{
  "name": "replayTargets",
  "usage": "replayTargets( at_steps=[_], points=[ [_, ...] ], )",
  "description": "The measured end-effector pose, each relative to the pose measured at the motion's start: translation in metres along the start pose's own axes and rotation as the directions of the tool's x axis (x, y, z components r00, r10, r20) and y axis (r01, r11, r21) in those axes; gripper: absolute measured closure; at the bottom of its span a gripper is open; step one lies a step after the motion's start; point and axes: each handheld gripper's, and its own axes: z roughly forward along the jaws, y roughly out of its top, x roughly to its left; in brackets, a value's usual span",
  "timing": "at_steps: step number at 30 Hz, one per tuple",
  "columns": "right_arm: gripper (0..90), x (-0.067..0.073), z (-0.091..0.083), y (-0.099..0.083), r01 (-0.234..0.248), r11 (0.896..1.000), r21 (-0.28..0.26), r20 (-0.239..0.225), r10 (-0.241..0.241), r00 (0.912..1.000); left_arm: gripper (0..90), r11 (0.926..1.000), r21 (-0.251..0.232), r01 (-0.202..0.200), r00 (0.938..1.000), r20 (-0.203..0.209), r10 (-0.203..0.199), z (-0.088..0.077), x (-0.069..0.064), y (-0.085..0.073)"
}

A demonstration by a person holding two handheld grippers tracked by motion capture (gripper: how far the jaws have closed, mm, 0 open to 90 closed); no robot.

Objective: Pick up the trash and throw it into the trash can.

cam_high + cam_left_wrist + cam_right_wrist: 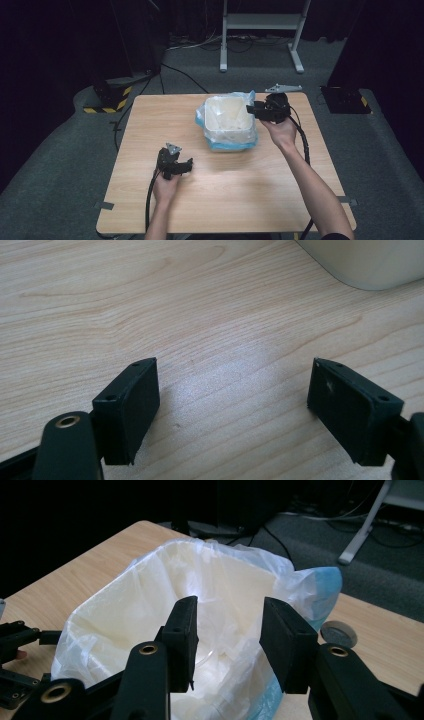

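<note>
A white bin [227,122] lined with a pale, blue-tinted plastic bag [150,595] stands at the middle back of the wooden table [240,195]. My right gripper [252,109] hovers at the bin's right rim, pointing left over the opening. In the right gripper view its jaws [227,625] stand open above the bag's inside, with nothing pressed between the pads. My left gripper [187,164] rests low on the table in front and to the left of the bin. Its jaws [232,390] are wide open over bare wood, and a corner of the bin [370,262] lies ahead.
A small grey round disc [338,632] lies on the table beyond the bin. A white metal stand [260,22] and a black base with yellow stripes [107,97] sit on the floor behind the table. Cables trail from both grippers.
</note>
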Motion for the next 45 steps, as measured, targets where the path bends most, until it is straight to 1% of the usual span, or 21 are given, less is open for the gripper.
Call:
replayTargets(
  at_steps=[4, 12, 18, 19, 27, 37, 39, 45],
  points=[
    [58.3, -0.001, -0.008, -0.002, 0.000, 1.000, -0.017, -0.006, 0.000, 1.0000, 20.7, 1.0000, 0.000, 0.000, 1.0000, 0.000, 0.000, 0.000, 0.000, 0.000],
    [58.2, -0.007, -0.015, -0.008, -0.031, 0.999, -0.029, -0.013, 0.030, 0.9995, 20.8, 1.0000, 0.000, -0.002, 1.0000, -0.001, 0.002, 0.000, 0.000, 0.000],
    [58.2, -0.009, -0.023, -0.013, -0.050, 0.998, -0.041, -0.019, 0.049, 0.9986, 20.8, 1.0000, 0.000, -0.002, 1.0000, -0.001, 0.002, 0.000, 0.000, 0.000],
    [58.2, -0.010, -0.024, -0.014, -0.044, 0.998, -0.042, -0.018, 0.044, 0.9989, 20.8, 1.0000, 0.000, -0.001, 1.0000, 0.000, 0.001, 0.000, 0.000, 0.000],
    [58.2, -0.015, -0.036, -0.022, -0.066, 0.996, -0.060, -0.019, 0.065, 0.9977, 20.8, 1.0000, 0.000, -0.001, 1.0000, 0.000, 0.001, 0.000, 0.000, 0.000],
    [58.0, -0.020, -0.054, -0.037, -0.078, 0.994, -0.078, -0.012, 0.077, 0.9969, 20.7, 1.0000, 0.000, -0.001, 1.0000, 0.000, 0.001, 0.000, 0.000, 0.000],
    [57.9, -0.021, -0.058, -0.041, -0.087, 0.993, -0.082, -0.012, 0.086, 0.9962, 20.7, 1.0000, 0.000, 0.000, 1.0000, 0.000, 0.000, 0.000, 0.000, 0.000],
    [57.5, -0.023, -0.065, -0.053, -0.097, 0.992, -0.083, -0.006, 0.097, 0.9953, 20.7, 1.0000, 0.000, 0.000, 1.0000, 0.000, 0.000, 0.000, 0.000, 0.000]
  ],
)
